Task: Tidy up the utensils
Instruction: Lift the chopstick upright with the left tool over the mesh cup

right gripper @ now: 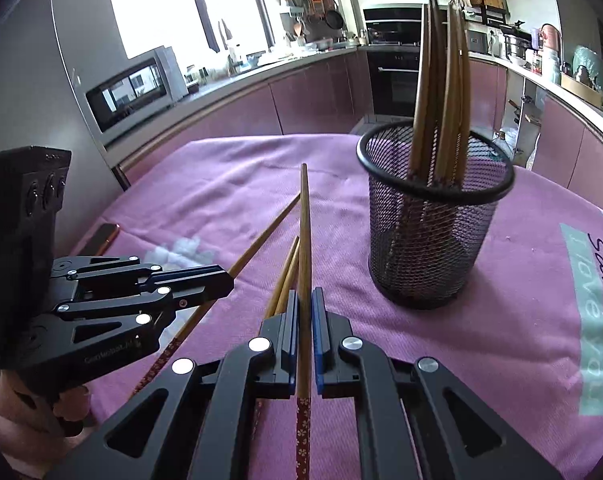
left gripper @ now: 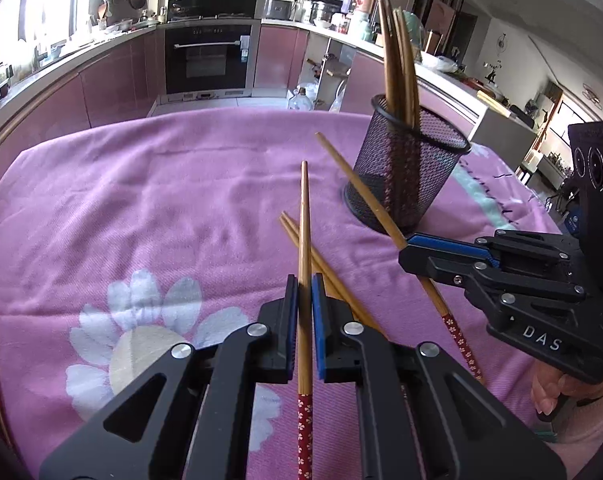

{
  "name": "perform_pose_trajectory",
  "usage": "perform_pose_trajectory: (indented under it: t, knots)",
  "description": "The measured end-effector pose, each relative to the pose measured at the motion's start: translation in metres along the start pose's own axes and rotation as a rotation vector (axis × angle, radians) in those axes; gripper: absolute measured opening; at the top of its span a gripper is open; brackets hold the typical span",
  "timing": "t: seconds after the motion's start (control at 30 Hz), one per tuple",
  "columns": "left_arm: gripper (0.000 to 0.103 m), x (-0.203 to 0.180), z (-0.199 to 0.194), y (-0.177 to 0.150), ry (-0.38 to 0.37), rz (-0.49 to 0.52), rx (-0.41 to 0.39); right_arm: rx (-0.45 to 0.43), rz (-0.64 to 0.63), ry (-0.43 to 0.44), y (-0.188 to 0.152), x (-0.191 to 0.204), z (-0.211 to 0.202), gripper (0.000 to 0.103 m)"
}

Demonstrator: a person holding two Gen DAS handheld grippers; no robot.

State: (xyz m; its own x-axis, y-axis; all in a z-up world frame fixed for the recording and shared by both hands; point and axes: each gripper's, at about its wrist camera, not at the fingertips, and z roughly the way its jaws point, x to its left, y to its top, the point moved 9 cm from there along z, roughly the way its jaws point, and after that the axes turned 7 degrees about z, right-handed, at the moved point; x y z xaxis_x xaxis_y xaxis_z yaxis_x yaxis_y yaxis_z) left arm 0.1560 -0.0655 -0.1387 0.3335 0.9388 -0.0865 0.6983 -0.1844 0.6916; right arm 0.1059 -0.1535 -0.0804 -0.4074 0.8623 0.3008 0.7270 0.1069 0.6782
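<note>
Bare pink cloth [left gripper: 121, 184] runs to the table's left edge. The left gripper [left gripper: 304, 300] pinches one chopstick [left gripper: 304, 240], the right gripper [right gripper: 305, 312] another [right gripper: 303, 240]; two more chopsticks [left gripper: 329, 268] lie between them, the mesh cup [right gripper: 433, 240] of chopsticks crowding the right

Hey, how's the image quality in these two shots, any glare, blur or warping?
Left wrist view: window blown out at upper left, counters bowed by the fisheye. Right wrist view: bright window glare up top, mesh holder and its chopsticks slightly motion-blurred, dark vignette at the corners.
</note>
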Motion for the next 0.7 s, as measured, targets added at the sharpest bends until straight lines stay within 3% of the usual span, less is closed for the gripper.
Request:
perform_pose_trajectory:
  t: [0.7]
  knots:
    - [0.008,-0.017,-0.043,0.022,-0.091,0.005,-0.095,-0.122,0.047,0.014,0.013,-0.01,-0.046,0.005]
